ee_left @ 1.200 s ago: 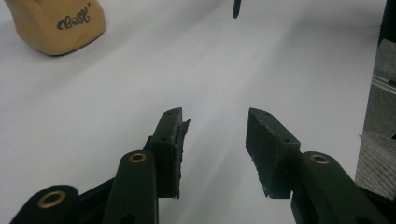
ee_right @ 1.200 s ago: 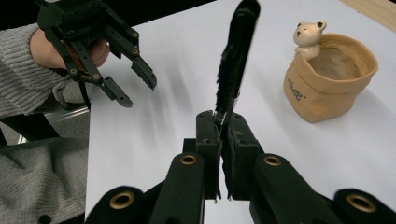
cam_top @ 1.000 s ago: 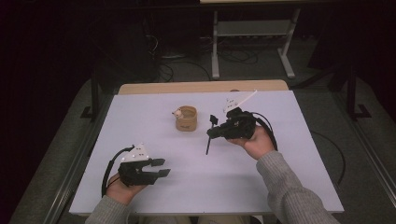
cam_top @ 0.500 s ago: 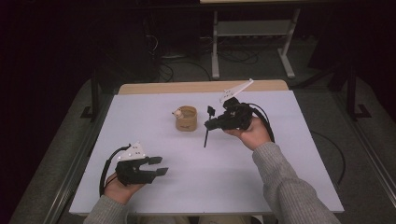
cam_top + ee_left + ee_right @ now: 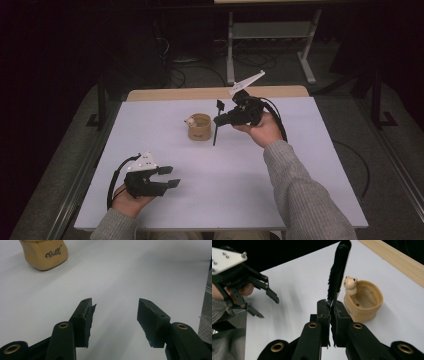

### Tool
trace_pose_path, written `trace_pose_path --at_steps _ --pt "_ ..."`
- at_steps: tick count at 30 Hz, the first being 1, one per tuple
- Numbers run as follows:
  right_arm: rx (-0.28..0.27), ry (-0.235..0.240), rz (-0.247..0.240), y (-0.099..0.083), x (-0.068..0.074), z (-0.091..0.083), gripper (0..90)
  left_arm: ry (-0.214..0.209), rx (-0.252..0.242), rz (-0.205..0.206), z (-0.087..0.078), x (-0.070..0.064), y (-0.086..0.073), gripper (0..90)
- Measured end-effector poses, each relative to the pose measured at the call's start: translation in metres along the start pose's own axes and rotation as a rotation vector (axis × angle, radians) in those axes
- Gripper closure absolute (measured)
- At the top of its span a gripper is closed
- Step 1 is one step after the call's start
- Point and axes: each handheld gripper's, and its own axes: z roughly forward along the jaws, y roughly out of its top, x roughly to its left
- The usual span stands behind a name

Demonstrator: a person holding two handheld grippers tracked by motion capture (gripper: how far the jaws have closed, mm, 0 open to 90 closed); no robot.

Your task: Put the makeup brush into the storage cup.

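One piece of writing shows: dark cursive lettering on the side of the tan cup (image 5: 43, 253), upper left of the left gripper view, apparently "cheer", though the letters stay uncertain.

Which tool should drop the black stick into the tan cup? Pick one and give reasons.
Right. The right tool is already shut on the black stick and held up right beside the tan cup. The left tool is open, holds nothing, and sits nearer the table's front edge.
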Motion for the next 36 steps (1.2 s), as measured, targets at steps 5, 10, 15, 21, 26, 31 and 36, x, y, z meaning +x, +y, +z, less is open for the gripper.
trace_pose_path --at_steps 5,10,15,21,26,31,36 --pt "-0.004 -0.021 0.004 0.011 -0.006 0.003 84.5 0.008 0.006 0.003 -0.001 0.001 0.0 45.0" --pt "-0.015 -0.031 0.017 0.021 -0.013 0.008 84.6 0.009 0.012 0.007 -0.001 0.002 0.0 44.7" --pt "-0.01 -0.041 0.017 0.031 -0.018 0.014 84.6 0.011 0.007 -0.003 -0.001 0.002 0.0 44.6" --pt "-0.01 -0.062 0.011 0.042 -0.024 0.015 84.6 0.014 0.005 -0.011 -0.002 0.005 -0.002 44.3" --pt "-0.019 -0.071 0.025 0.053 -0.028 0.016 84.6 0.014 0.006 -0.008 -0.003 0.006 -0.002 44.2" --pt "-0.019 -0.085 0.025 0.064 -0.03 0.019 84.6 0.01 -0.001 -0.02 -0.001 0.005 -0.003 43.7" --pt "-0.033 -0.096 0.04 0.072 -0.035 0.021 84.6 0.016 0.001 -0.013 -0.003 0.007 -0.002 43.6"
